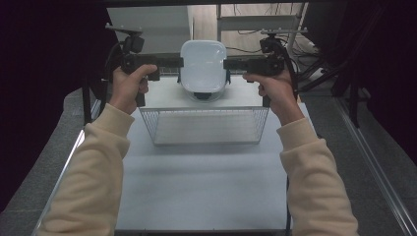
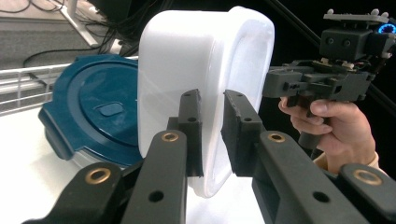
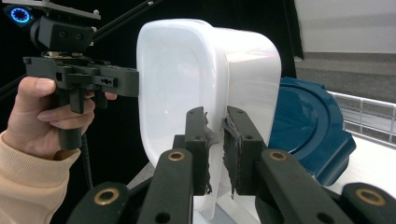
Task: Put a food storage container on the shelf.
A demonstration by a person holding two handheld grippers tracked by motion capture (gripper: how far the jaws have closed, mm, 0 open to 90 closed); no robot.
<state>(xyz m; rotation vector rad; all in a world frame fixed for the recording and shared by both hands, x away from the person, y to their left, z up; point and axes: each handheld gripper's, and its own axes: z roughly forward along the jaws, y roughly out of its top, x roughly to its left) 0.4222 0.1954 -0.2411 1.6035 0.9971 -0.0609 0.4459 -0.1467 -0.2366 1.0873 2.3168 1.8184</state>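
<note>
Both pairs of fingers are clamped on the same thing: in the left gripper view the black pads [image 2: 192, 133] of the left gripper [image 2: 211, 133] pinch the thin wall at the rim of a white translucent container [image 2: 196, 70], one pad inside the rim and one outside, and in the right gripper view the right gripper [image 3: 215, 149] bites the opposite rim the same way, its fingers [image 3: 195, 147] pressed flat on the plastic. Between the two grips the container hangs in the air, tipped on its side, with its open mouth towards the person in the high view, where it sits between the left gripper [image 1: 172, 63] and the right gripper [image 1: 235, 64]. Just beyond the fingertips and lower down lies a dark blue lid [image 2: 93, 112] on a second container, resting on the white table [image 1: 196, 187]. Nearer the person than both grips stands a wire basket [image 1: 204, 125], and nothing can be seen inside it. As a judgement, the picking-up is done and the two-handed carry is in hand; the setting-down is left. Whether the container is bound for the basket or for a spot beside the blue lid cannot be told. Both grips must hold until it rests on something.
</note>
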